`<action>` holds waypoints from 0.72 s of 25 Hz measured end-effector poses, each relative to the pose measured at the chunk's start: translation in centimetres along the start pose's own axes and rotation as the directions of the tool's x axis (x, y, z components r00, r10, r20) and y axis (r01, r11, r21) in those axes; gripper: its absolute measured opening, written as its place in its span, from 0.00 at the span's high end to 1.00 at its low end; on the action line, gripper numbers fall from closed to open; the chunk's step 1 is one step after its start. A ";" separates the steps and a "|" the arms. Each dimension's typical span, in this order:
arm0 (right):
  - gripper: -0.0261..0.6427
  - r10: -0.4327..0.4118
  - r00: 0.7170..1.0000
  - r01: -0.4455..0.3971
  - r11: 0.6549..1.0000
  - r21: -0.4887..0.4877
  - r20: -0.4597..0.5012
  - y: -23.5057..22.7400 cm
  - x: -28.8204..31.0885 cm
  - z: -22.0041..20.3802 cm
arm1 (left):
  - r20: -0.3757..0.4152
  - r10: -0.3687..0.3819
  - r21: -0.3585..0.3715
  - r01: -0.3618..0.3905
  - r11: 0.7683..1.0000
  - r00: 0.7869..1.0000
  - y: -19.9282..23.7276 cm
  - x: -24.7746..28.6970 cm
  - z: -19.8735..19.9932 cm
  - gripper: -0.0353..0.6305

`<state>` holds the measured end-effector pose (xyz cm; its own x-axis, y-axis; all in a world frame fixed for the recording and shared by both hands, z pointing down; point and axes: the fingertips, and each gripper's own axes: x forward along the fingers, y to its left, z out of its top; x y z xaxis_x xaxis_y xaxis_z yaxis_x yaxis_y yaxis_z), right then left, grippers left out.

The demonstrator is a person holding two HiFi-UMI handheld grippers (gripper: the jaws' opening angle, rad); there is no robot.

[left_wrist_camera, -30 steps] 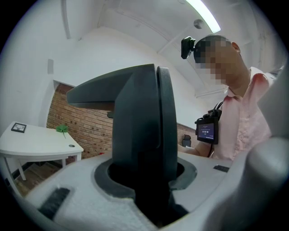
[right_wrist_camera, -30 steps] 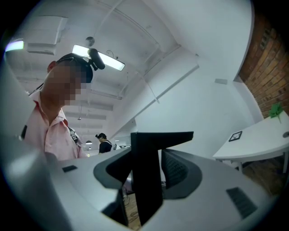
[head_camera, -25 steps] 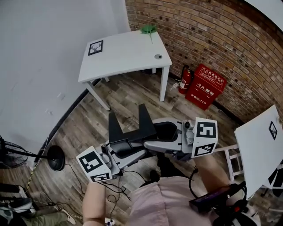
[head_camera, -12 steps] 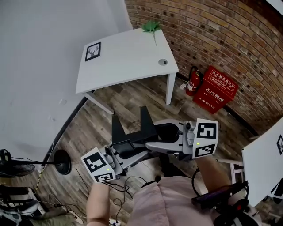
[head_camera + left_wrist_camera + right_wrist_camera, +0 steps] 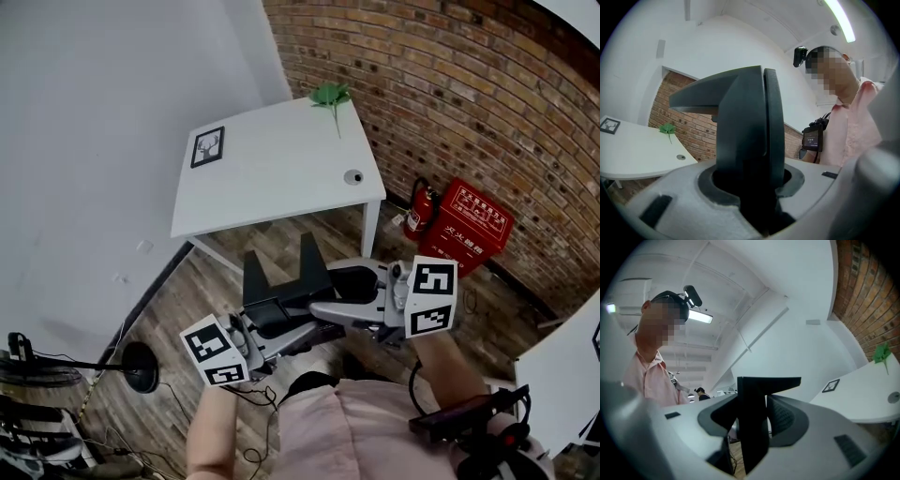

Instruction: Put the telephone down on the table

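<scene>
Quick update from my end: the telephone point(image 5: 349, 309) isn't down yet. It's up in the air between both grippers, over the wooden floor point(image 5: 225, 272), just short of the near edge of the white table point(image 5: 281, 178). It looks roughly level in the head view, a grey body with a dark oval recess on top.

The left gripper point(image 5: 759, 136) has its jaws partway closed and clamped on the phone's left end. In the left gripper view the black jaws stand close together and drop right into a dark-rimmed recess in the grey housing. The right gripper point(image 5: 752, 413) does the same from the other side, roughly half closed and biting the right end, with the grey shell wrapping around the jaw in its own view. So each one has hold of the phone and nothing else.

On the table there's a small framed picture point(image 5: 207, 147) near the far left corner, a green leafy thing point(image 5: 330, 94) at the back edge against the brick wall point(image 5: 450, 84), and a little round grommet point(image 5: 353, 175) toward the right side. The middle of the top is bare.

Right of the table, by the wall, stand a fire extinguisher point(image 5: 419, 208) and a red box point(image 5: 478, 225). My operator's pink shirt point(image 5: 375, 431) fills the bottom of the head view.
</scene>
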<state>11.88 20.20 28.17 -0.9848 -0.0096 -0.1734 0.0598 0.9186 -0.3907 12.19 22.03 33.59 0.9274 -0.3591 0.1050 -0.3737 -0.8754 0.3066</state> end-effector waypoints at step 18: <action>0.68 -0.089 0.995 0.092 0.991 0.092 -0.040 -15.0 7.4 -0.4 | -0.014 -0.041 -0.112 0.039 0.993 0.999 16.0 -2.3 0.0 0.70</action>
<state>3.61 6.47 33.08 -0.9920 -0.0752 -0.1016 -0.0164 0.8736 -0.4865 4.11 8.85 38.27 0.9421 -0.3184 0.1052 -0.3325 -0.8469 0.4149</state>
